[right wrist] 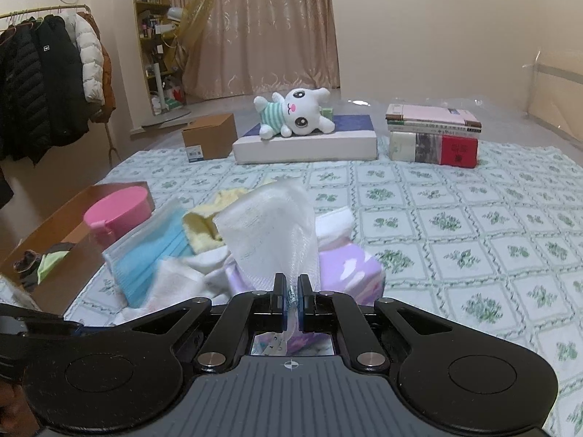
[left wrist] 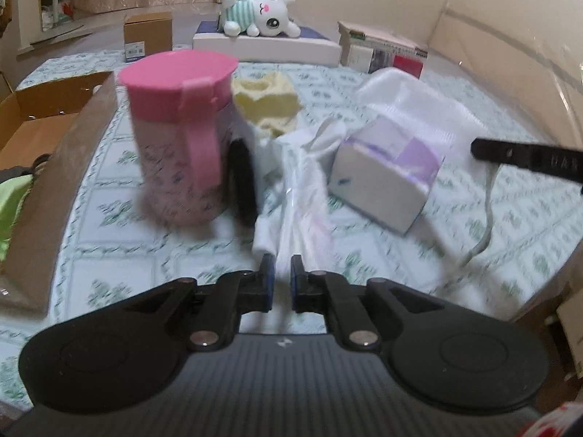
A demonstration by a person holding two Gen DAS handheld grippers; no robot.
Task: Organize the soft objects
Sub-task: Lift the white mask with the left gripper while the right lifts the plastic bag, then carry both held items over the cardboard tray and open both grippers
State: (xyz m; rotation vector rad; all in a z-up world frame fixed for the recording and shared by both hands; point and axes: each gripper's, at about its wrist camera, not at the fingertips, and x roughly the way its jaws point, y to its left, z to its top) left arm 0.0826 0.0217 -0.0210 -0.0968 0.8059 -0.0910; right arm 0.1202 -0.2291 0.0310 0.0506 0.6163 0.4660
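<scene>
Quilted bedspread (right wrist: 455, 218); right gripper (right wrist: 290, 291) pinches gauzy tissue (right wrist: 269, 233), left gripper (left wrist: 281, 276) apparently crinkly plastic (left wrist: 302, 211).

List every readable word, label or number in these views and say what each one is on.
None reads clearly.
Small cardboard box: blue-and-white sticker, too small.
Stack of books: spine print, red cover marks, illegible.
Right claw's finger seen from the left wrist: embossed letters, blurred.
Pink-lidded cup: pattern, blurred.

A bed under a green-patterned quilt (right wrist: 455, 218) carries the white flat box (right wrist: 306, 145) at its far end, with a small cardboard box (right wrist: 210, 137) left of it, stacked books (right wrist: 433, 138) right of it, and, nearer than it, an open carton (right wrist: 73, 225), a pink-lidded jug (left wrist: 178, 138), a tissue pack (left wrist: 386, 178) and blue masks (right wrist: 153, 258).
</scene>
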